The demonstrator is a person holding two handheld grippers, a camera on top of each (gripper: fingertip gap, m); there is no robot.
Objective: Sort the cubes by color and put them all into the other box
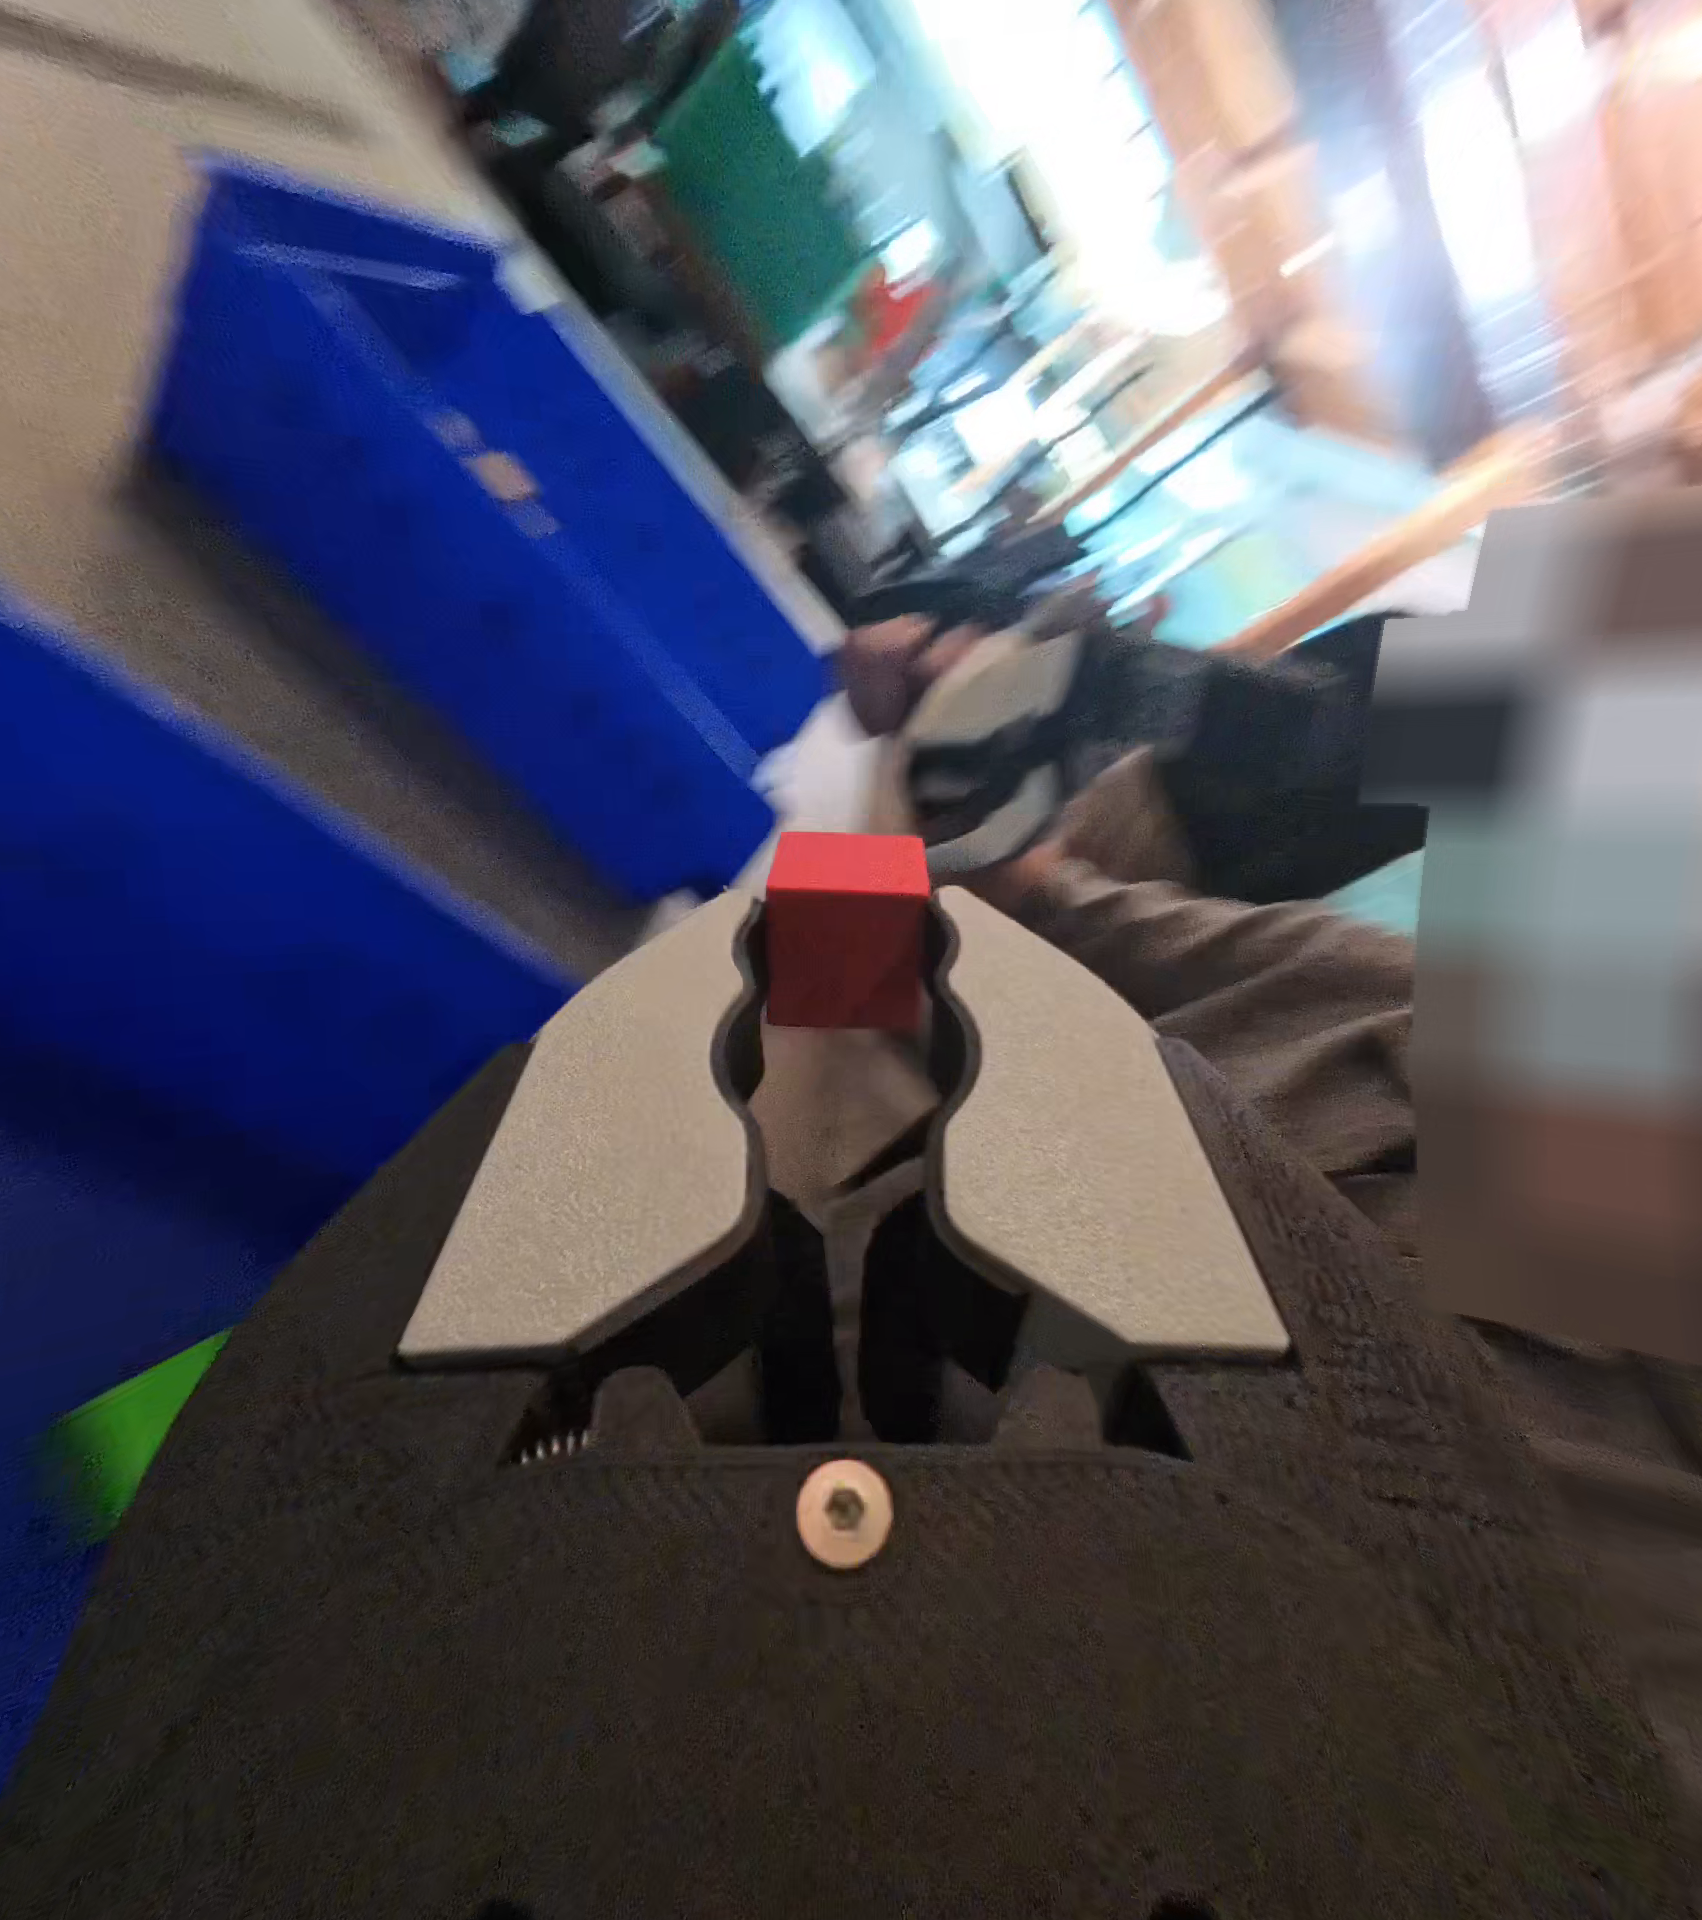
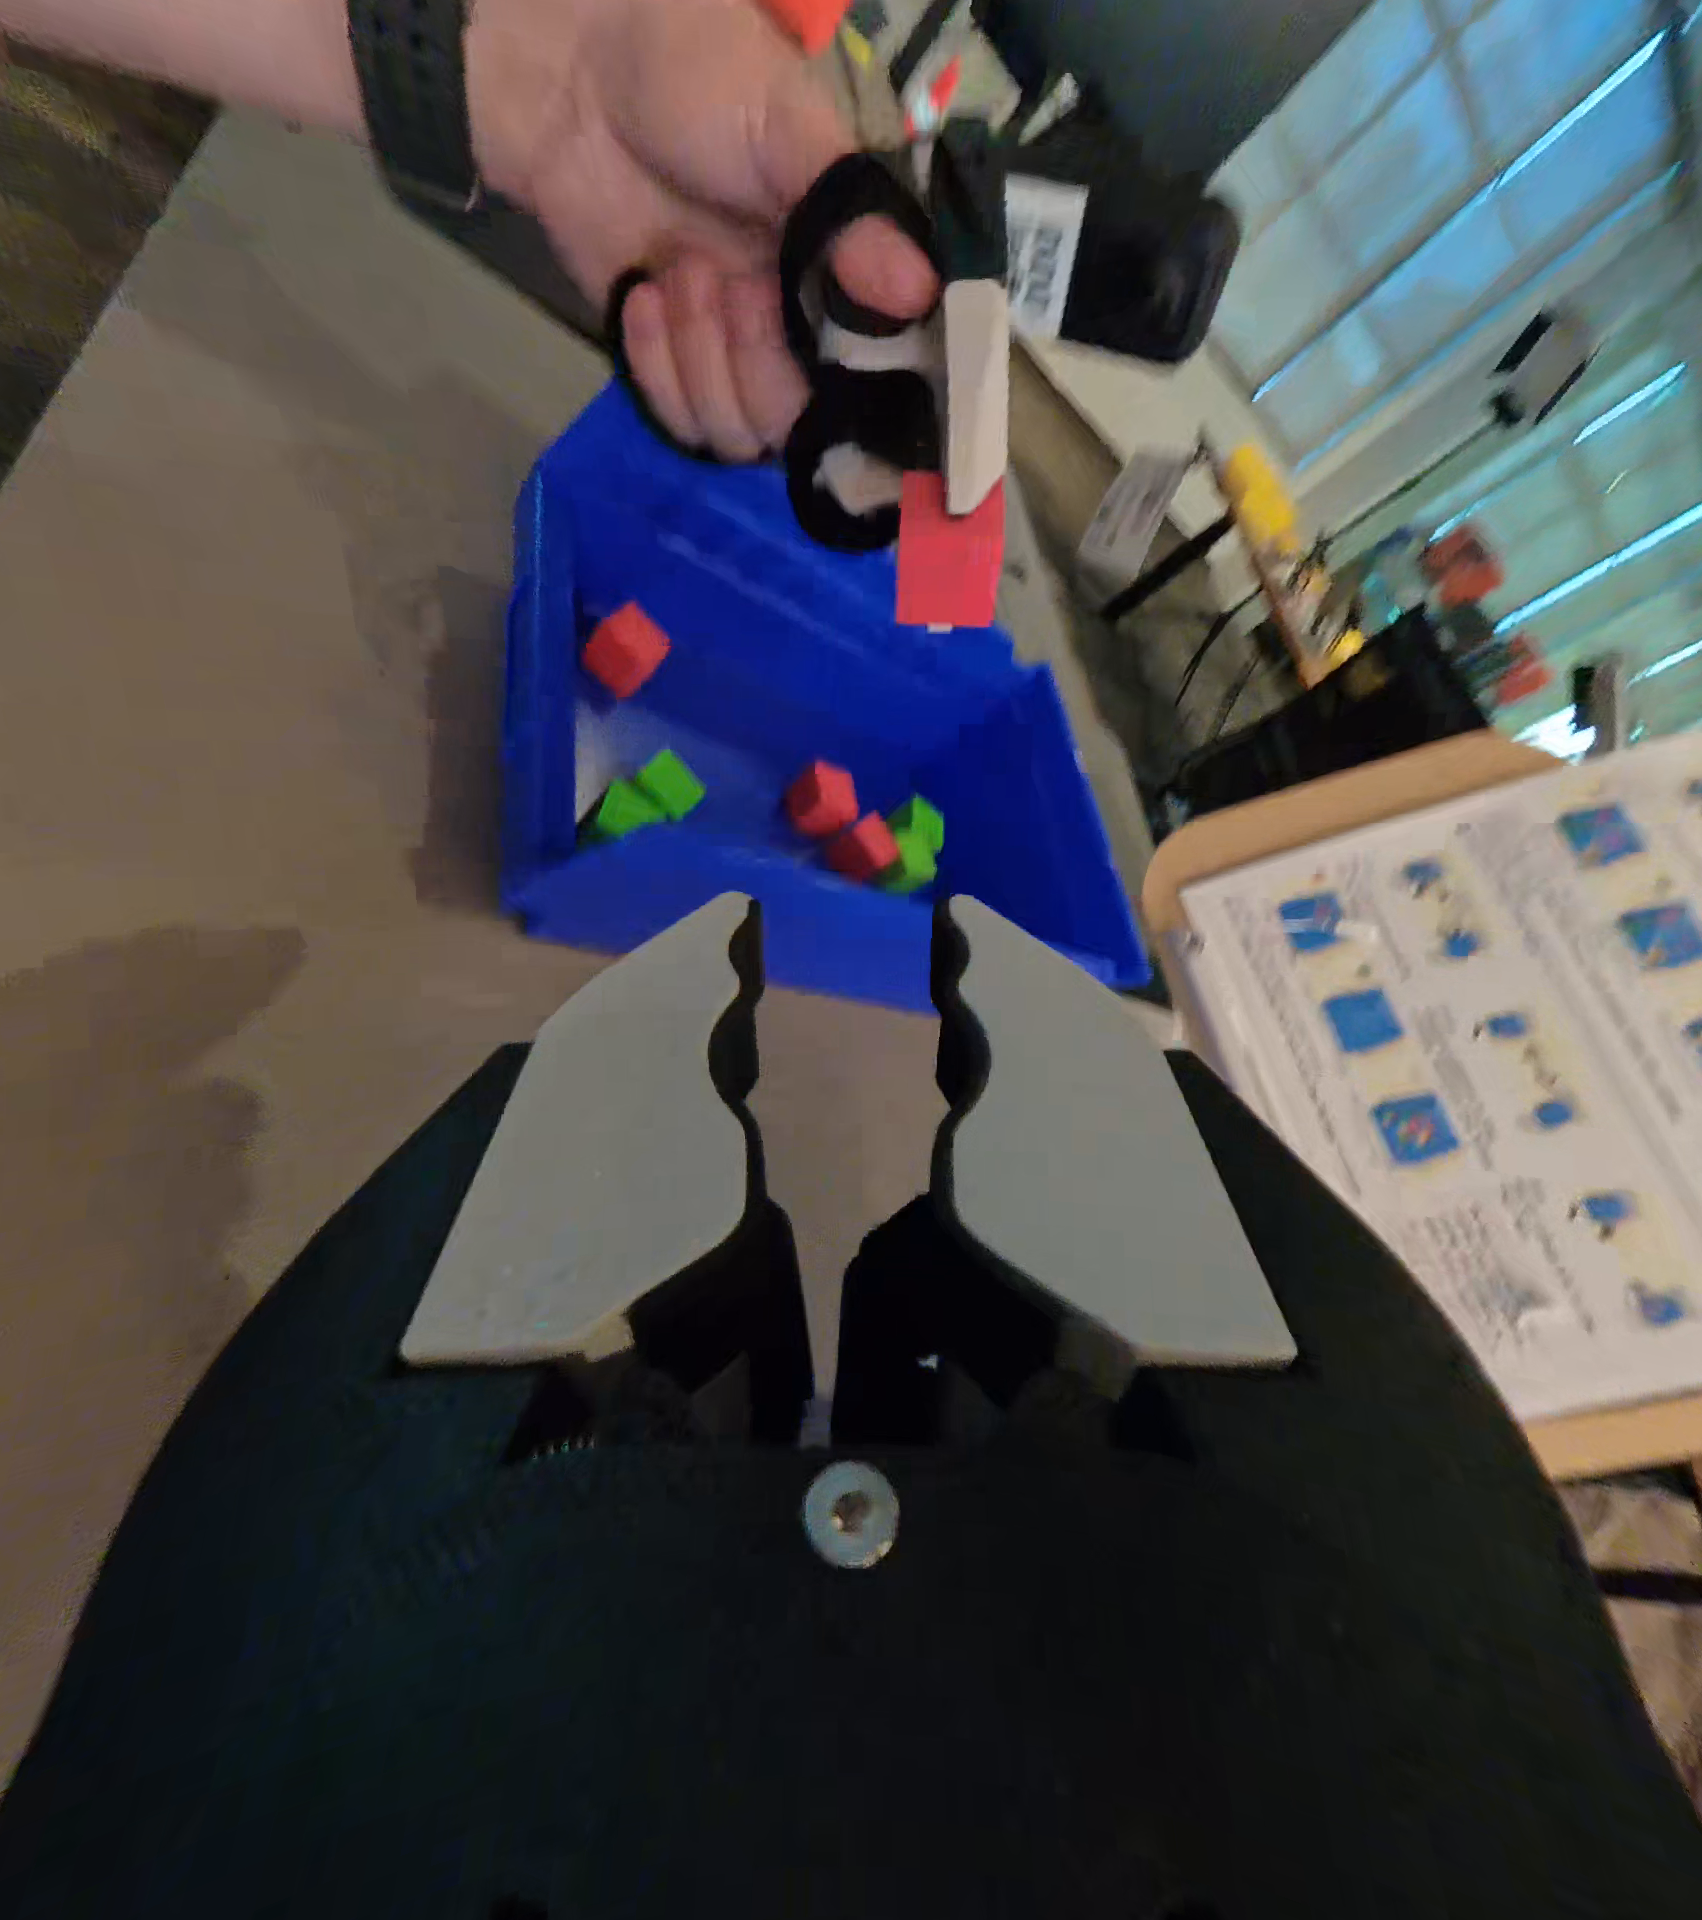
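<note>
Broadly, the largest thing in sight is the grey-beige bench [image 2: 203, 644], which carries everything else. Toward its far edge sits a blue plastic bin [image 2: 826, 935], open at the top; a second blue plastic bin [image 1: 16, 935] shows in the left wrist view, close beside the left tool, with the first one farther off. At the right edge of the bench lies a wooden clipboard with a printed sheet of small pictures [image 2: 1512, 1060].

Inside the far bin lie several small wooden cubes: three red cubes [image 2: 625, 649] and a few green cubes [image 2: 668, 784], loose on its floor, some touching one another.

The left gripper [image 1: 845, 940] has its jaws closed narrowly on a small red cube [image 1: 845, 935], pinched near the tips and lifted clear of the bench. Seen from the right wrist view, that held cube hangs above the far bin, near its back wall, with a person's hand [image 2: 681, 208] on the tool's handle and a dark wristband behind it.

The right gripper [image 2: 842, 935] has its jaws moderately apart and holds nothing; it hovers above the bench just short of the bin's near wall.

As a judgement of progress: several cubes already rest in the bin, one more is carried in the air over it and not yet let go.
</note>
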